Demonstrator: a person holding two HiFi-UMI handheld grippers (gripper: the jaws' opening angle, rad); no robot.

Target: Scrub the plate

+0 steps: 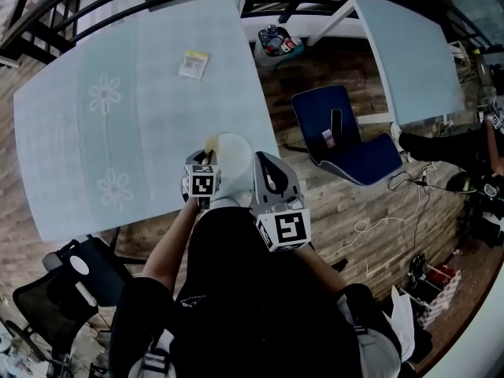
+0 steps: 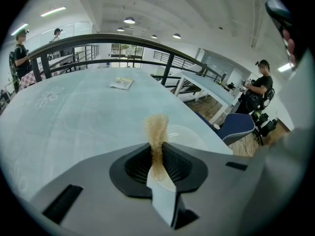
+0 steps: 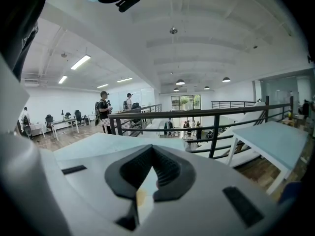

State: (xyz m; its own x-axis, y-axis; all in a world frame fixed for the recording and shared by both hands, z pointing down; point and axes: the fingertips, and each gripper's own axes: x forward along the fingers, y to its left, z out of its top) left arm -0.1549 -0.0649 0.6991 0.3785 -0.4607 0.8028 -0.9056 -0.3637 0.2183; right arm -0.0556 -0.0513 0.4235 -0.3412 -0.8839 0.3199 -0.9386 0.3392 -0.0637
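Bare tabletop [image 1: 134, 132] beyond plate [image 1: 234, 153]

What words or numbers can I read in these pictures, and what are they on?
Nothing here can be read.
Packet on the table: print too small to read.
Cubes on the left tool and right tool: black-and-white square patterns, no letters.
Plate and scrubber: no print seen.

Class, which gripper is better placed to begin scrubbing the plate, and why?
Left. The left gripper is shut on the tan scrubber, just before the plate. The right gripper pinches a thin white edge, apparently the plate's rim.
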